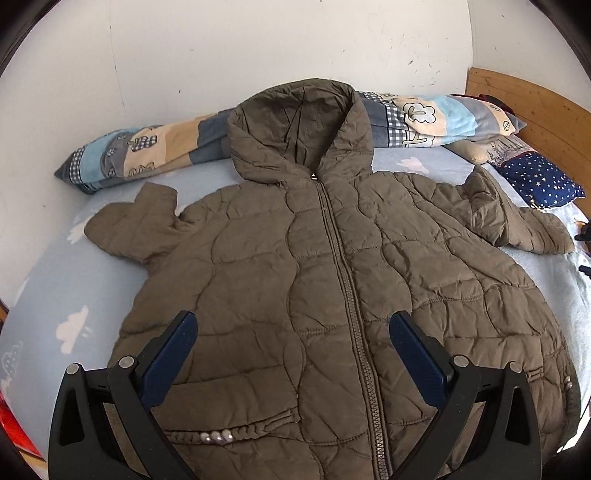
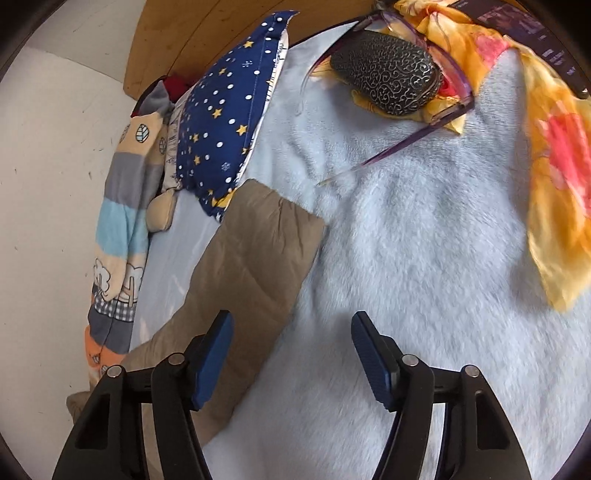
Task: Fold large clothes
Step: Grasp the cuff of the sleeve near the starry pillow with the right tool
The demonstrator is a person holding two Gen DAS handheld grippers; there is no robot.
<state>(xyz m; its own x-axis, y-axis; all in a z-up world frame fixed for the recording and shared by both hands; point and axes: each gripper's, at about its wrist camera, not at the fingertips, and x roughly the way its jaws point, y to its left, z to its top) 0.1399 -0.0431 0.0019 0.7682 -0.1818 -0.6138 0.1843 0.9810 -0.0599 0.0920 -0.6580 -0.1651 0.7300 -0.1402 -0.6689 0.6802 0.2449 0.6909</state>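
Note:
An olive-brown quilted hooded jacket lies flat, zipped, front up on a pale blue bed, hood toward the wall, both sleeves spread sideways. My left gripper is open and empty, held above the jacket's lower front, its blue pads on either side of the zip. In the right wrist view one jacket sleeve lies on the fluffy blue blanket. My right gripper is open and empty, above the blanket just right of that sleeve, its left pad over the sleeve's edge.
A rolled patchwork blanket lies along the white wall behind the hood. A navy star pillow sits by the wooden headboard. A patterned glasses case, purple glasses and an orange floral cloth lie beyond the sleeve.

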